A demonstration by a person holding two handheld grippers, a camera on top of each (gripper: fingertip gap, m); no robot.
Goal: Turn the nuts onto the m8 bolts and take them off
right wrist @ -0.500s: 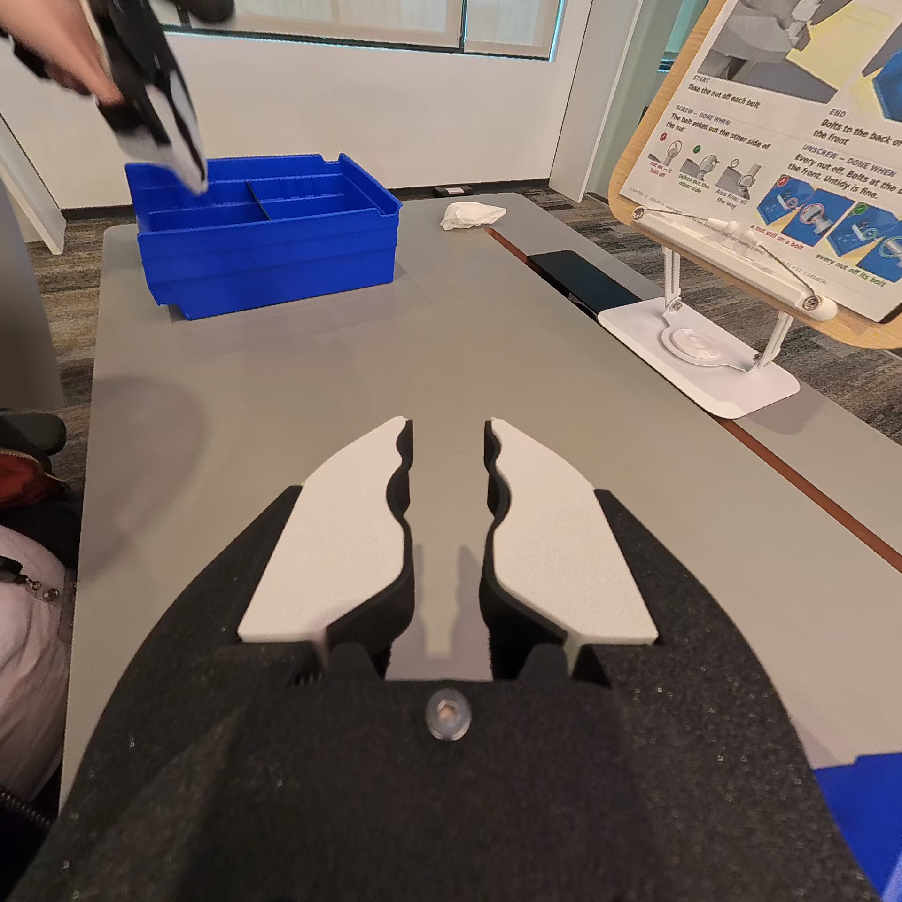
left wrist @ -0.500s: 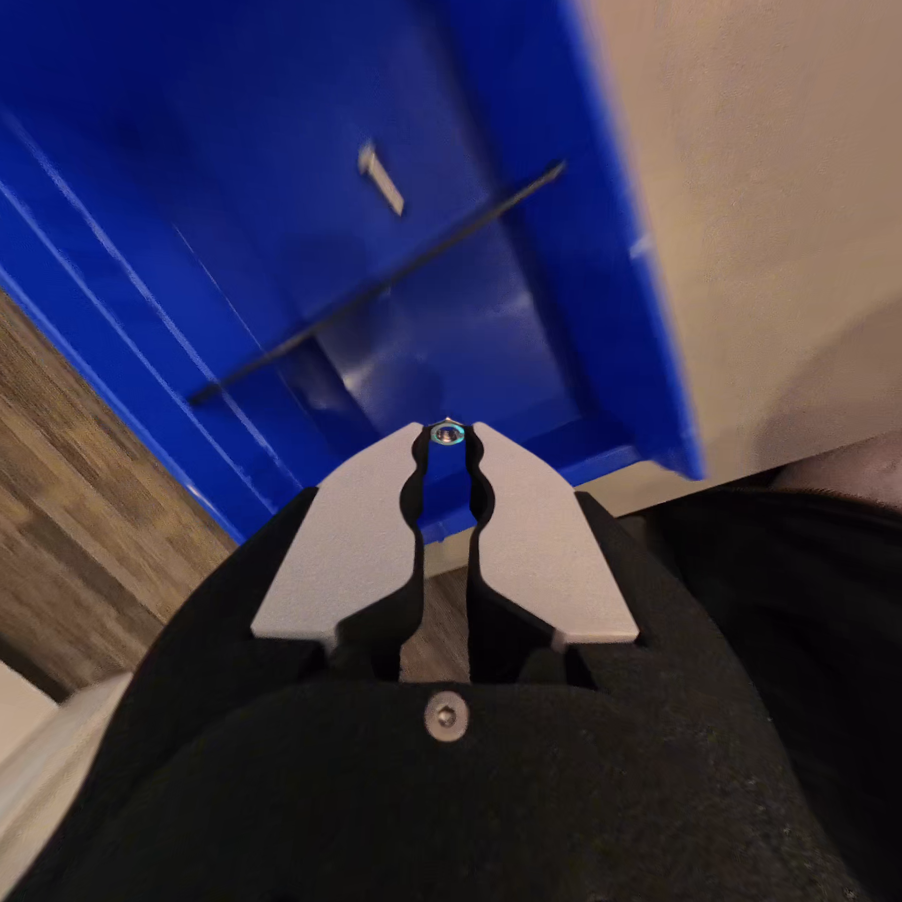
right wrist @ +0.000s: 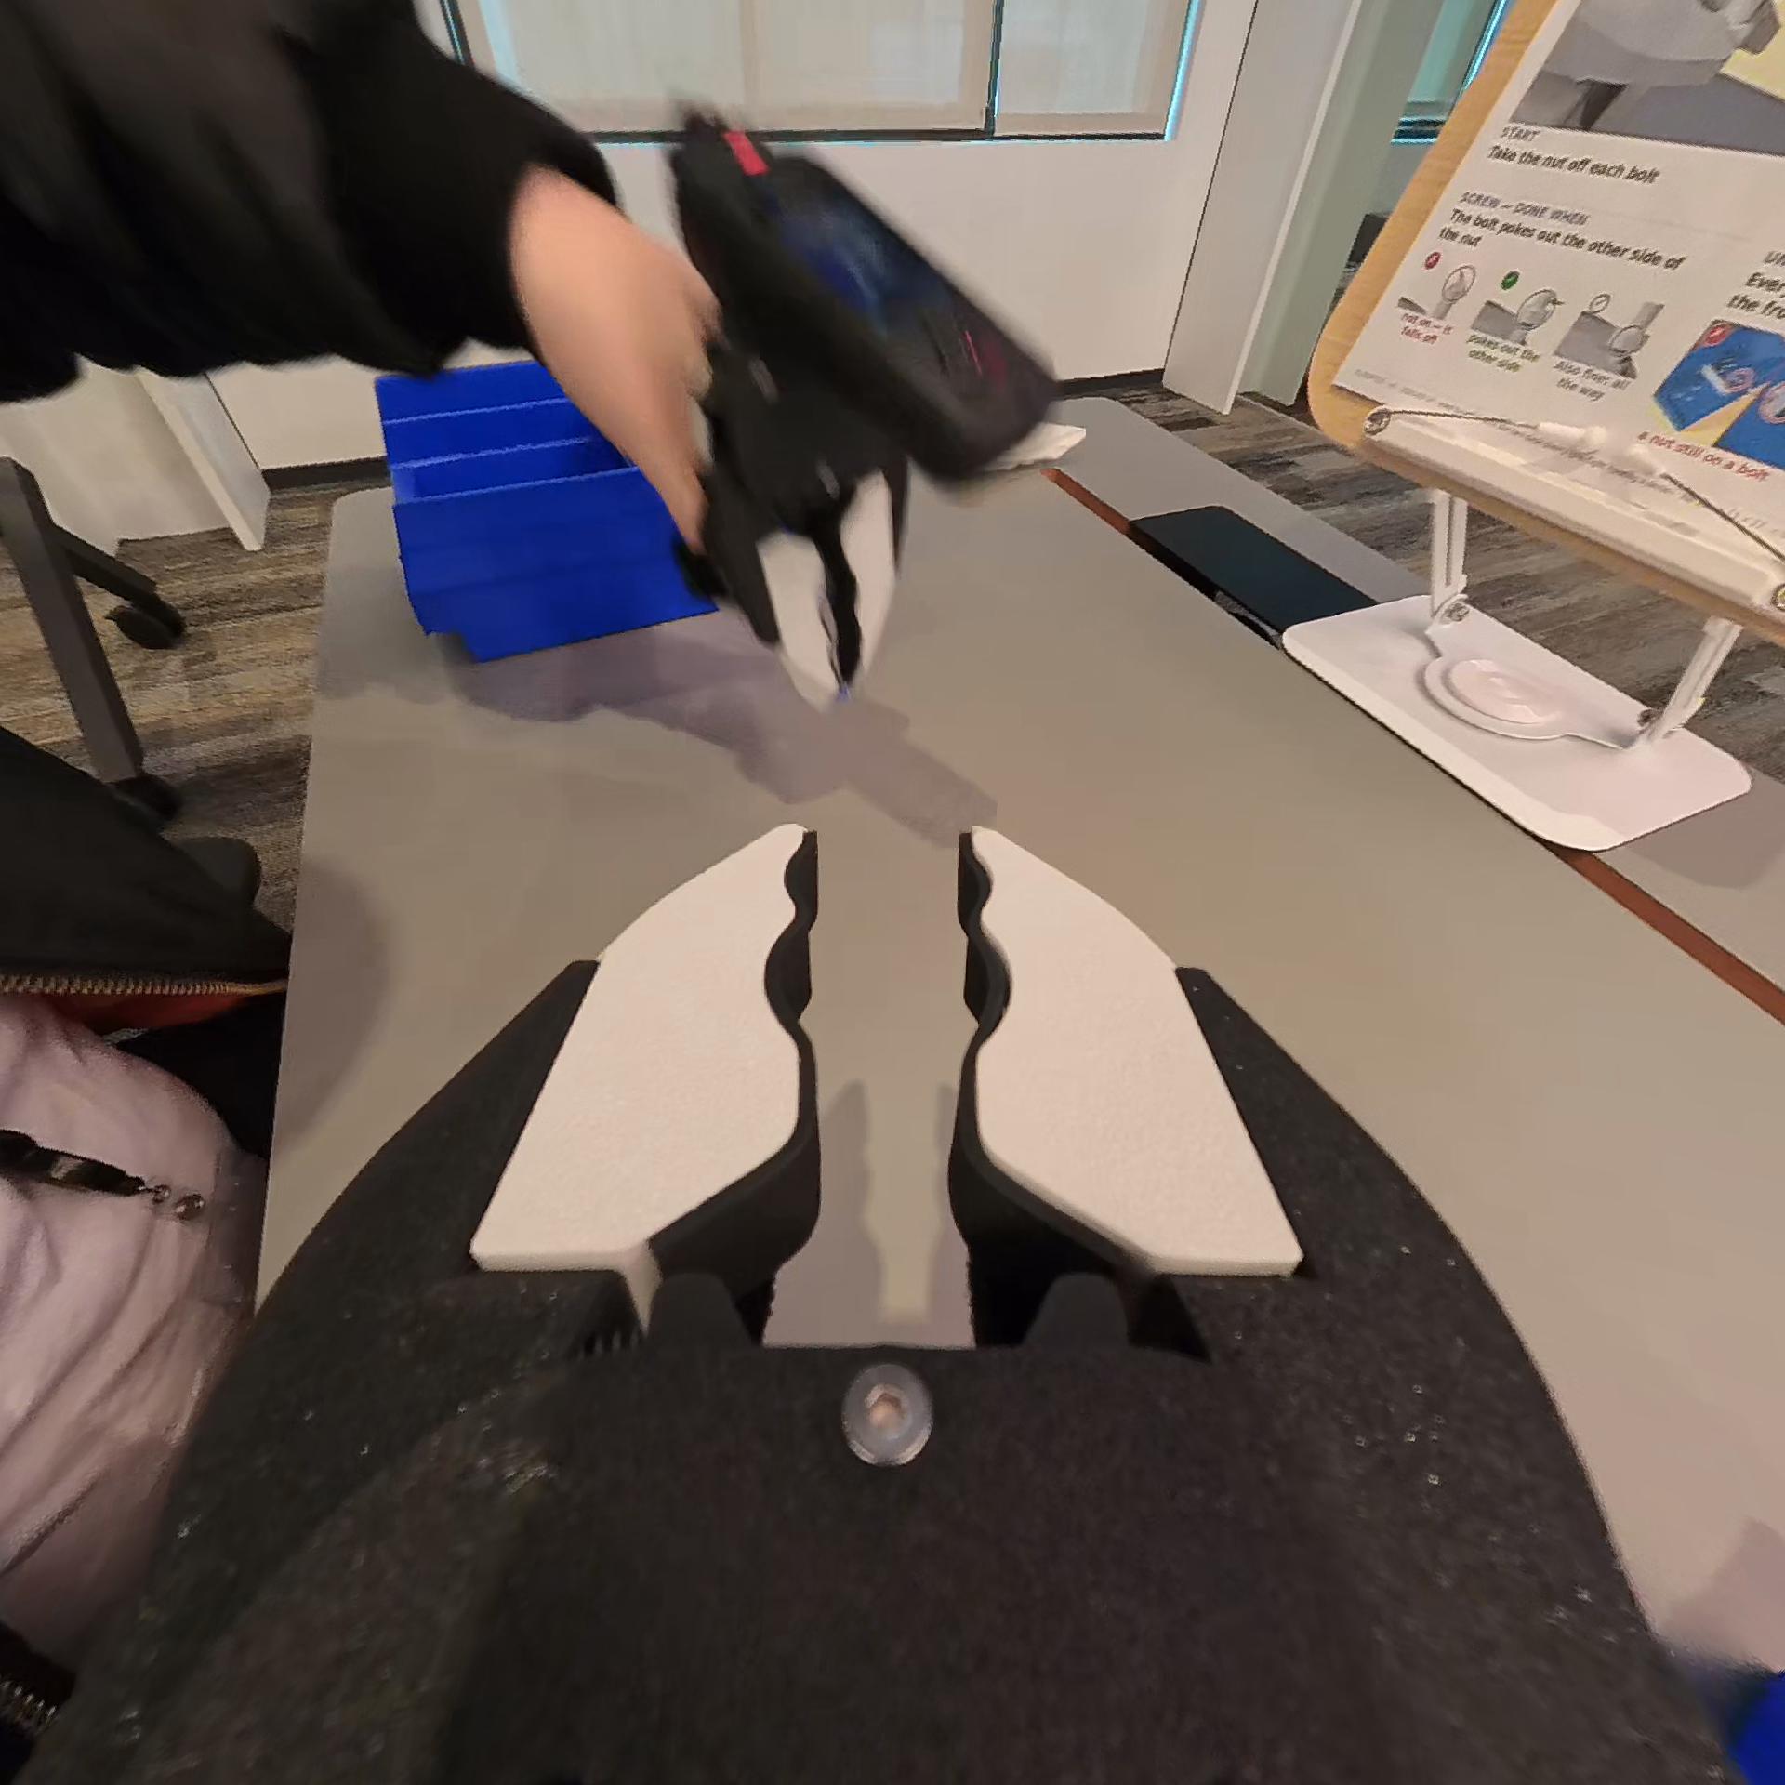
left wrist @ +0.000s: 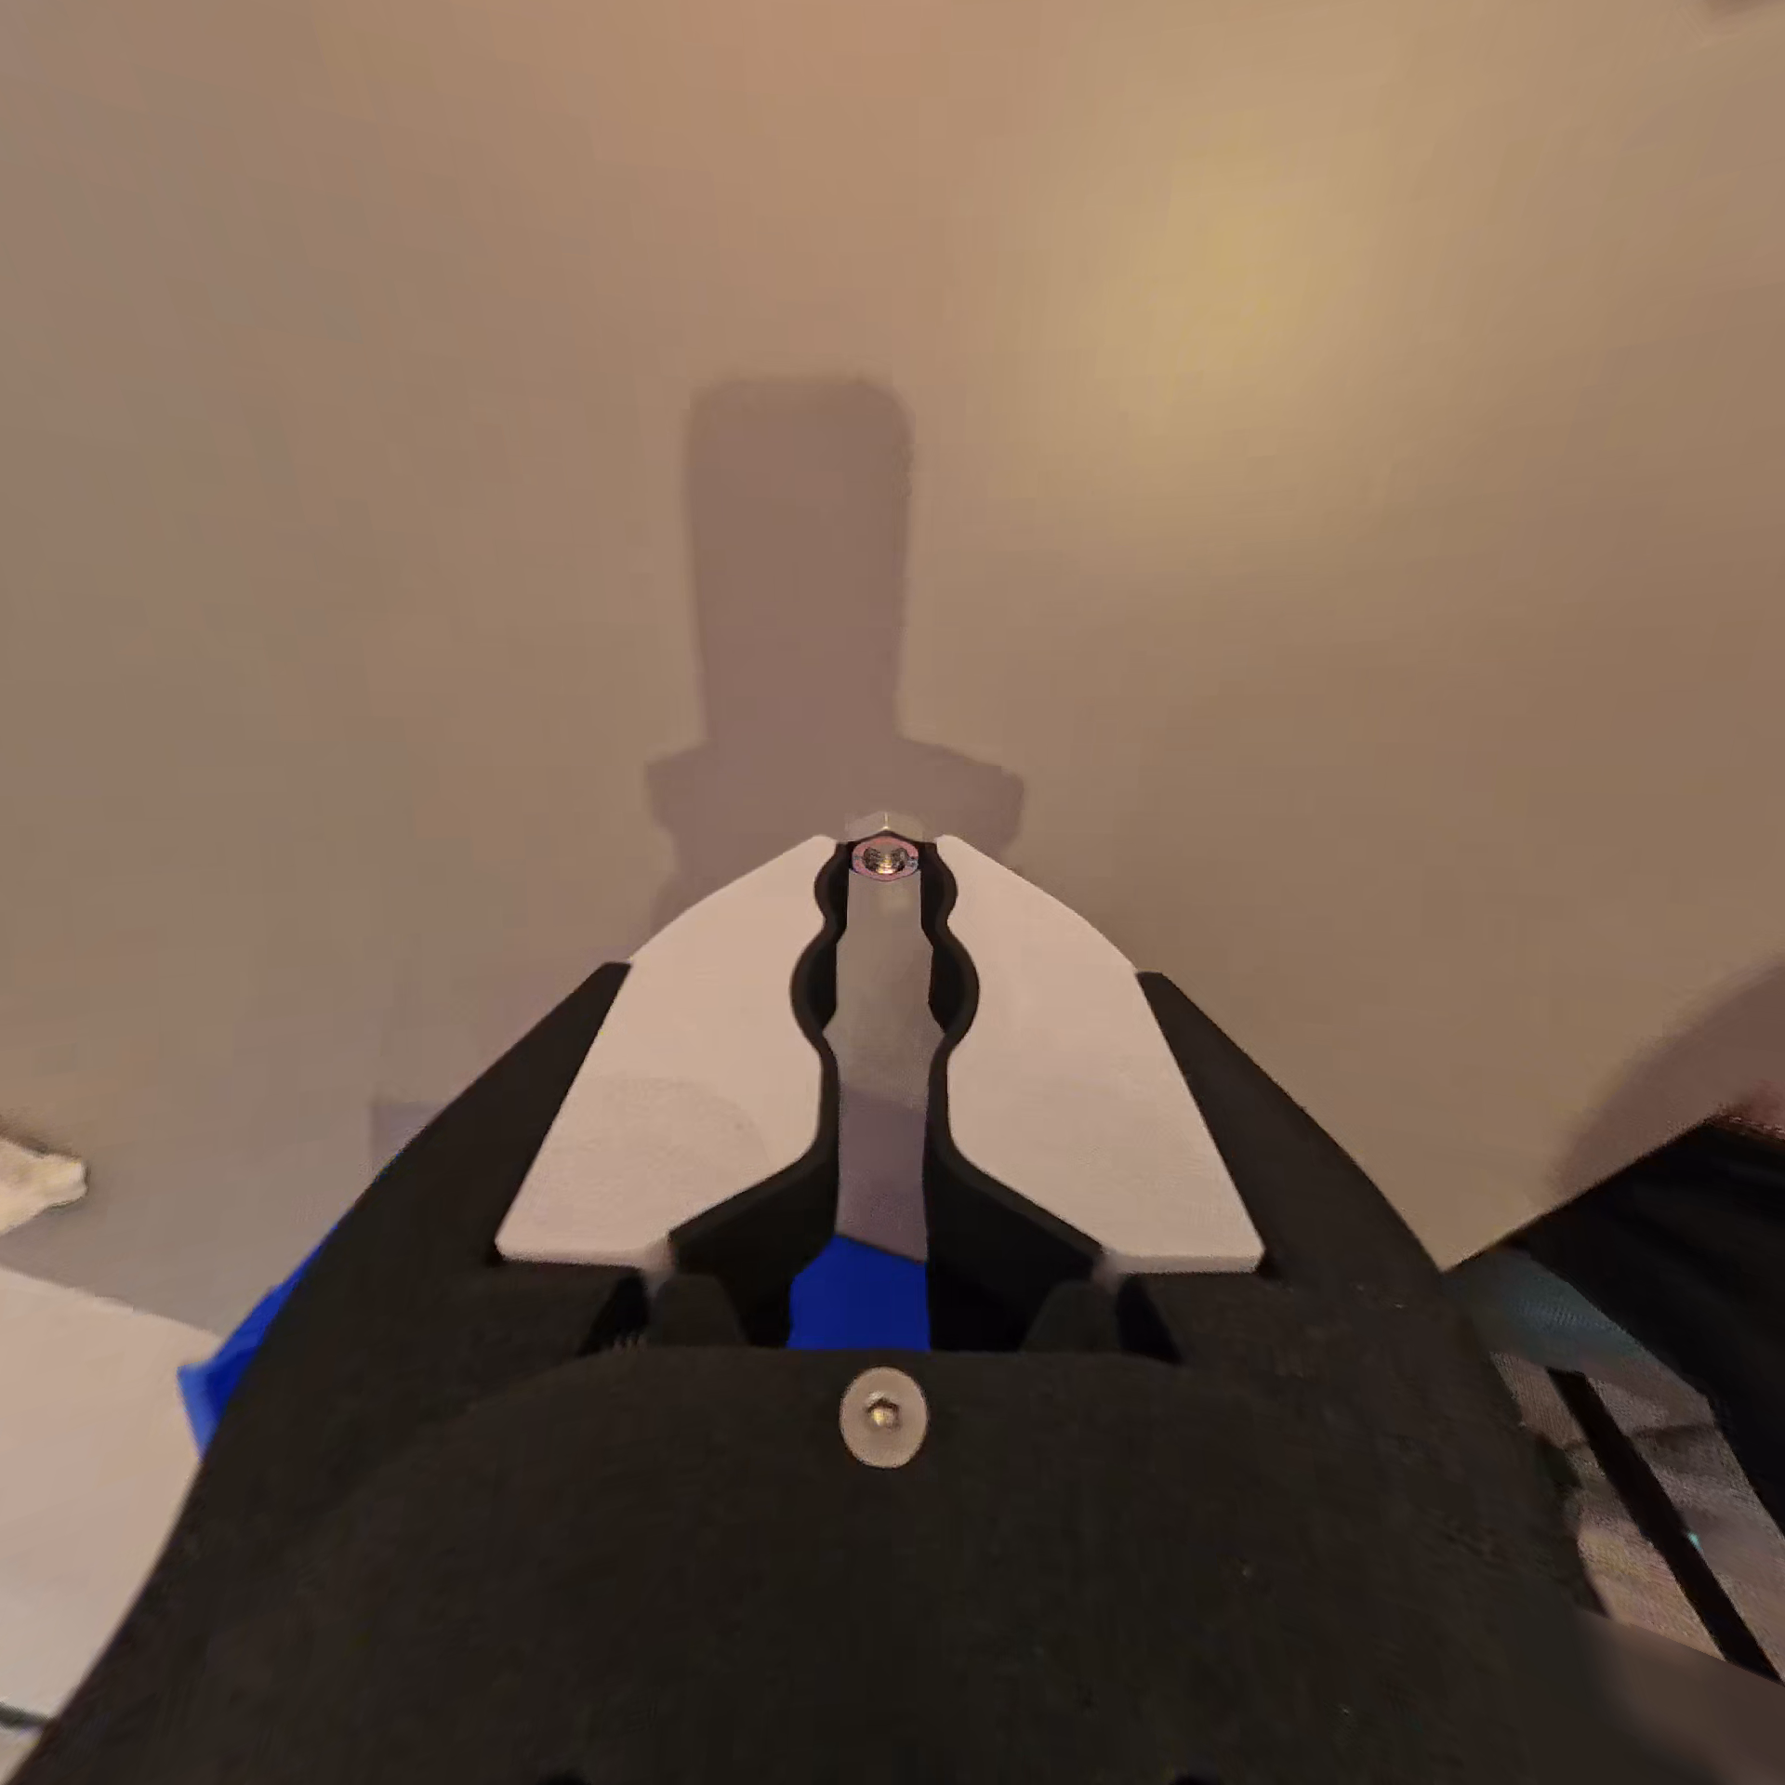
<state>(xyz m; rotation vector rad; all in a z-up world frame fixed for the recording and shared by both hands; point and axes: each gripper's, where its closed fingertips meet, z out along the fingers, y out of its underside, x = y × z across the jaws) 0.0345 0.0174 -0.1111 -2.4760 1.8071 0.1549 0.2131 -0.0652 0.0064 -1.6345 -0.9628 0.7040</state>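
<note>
Your left gripper (left wrist: pixel 884 855) pinches a silver nut (left wrist: pixel 883 848) at its fingertips, hovering over the grey table (left wrist: pixel 1256 483); your right gripper (right wrist: pixel 887 845) hangs open, nothing between its pads.

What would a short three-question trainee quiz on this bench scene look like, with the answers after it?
1. True or false: the left hand-held gripper pinches a small silver metal hex nut at its fingertips.
2. Multiple choice: between the white fingers of the right hand-held gripper shows: A) a bolt, B) only the grey table top, C) a cloth.
3. Fill in: the divided plastic bin at the table's far left is coloured ____.

Key: 1 true; 2 B; 3 blue.
</note>
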